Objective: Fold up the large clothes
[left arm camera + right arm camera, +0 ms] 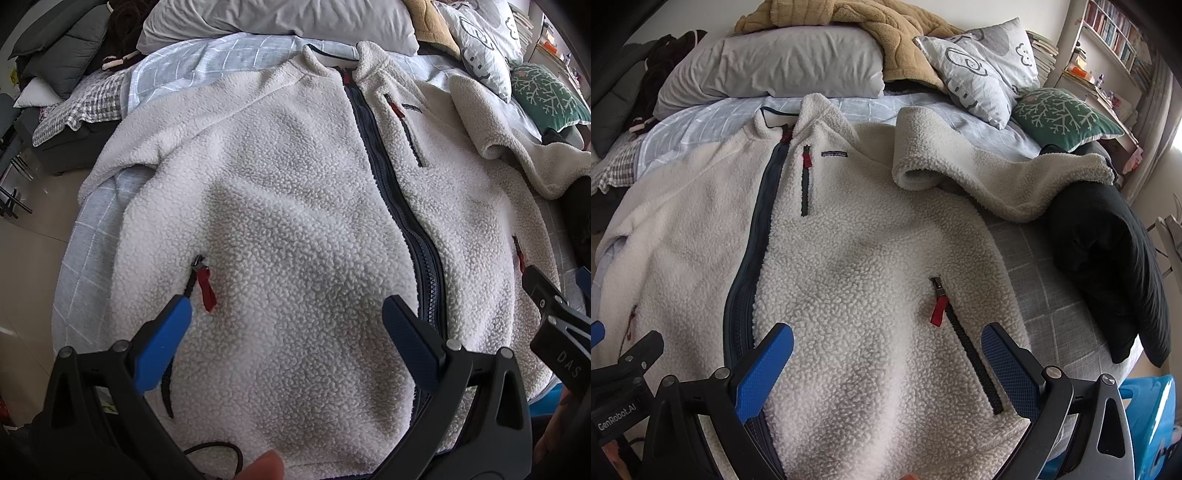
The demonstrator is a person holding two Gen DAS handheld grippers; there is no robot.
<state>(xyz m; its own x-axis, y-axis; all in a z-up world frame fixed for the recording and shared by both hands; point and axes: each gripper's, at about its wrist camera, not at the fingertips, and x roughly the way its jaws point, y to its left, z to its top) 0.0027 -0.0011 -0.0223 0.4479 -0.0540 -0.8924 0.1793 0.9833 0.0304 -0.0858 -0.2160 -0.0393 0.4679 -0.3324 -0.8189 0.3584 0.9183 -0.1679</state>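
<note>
Hovering over a fleece jacket (849,258) lying zipped on the bed (1052,295)
Both grippers, left (288,325) and right (886,358), are gaping apart; soft, bulky pile probably wants hem-corner grips.

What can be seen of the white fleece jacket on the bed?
The fleece jacket is cream, curly pile, lying face up and spread flat on the checked bedsheet. Its dark blue front zipper is closed. Three pockets have red pulls. One sleeve is bent, reaching a black garment. Both open tongs hover near its hem.
</note>
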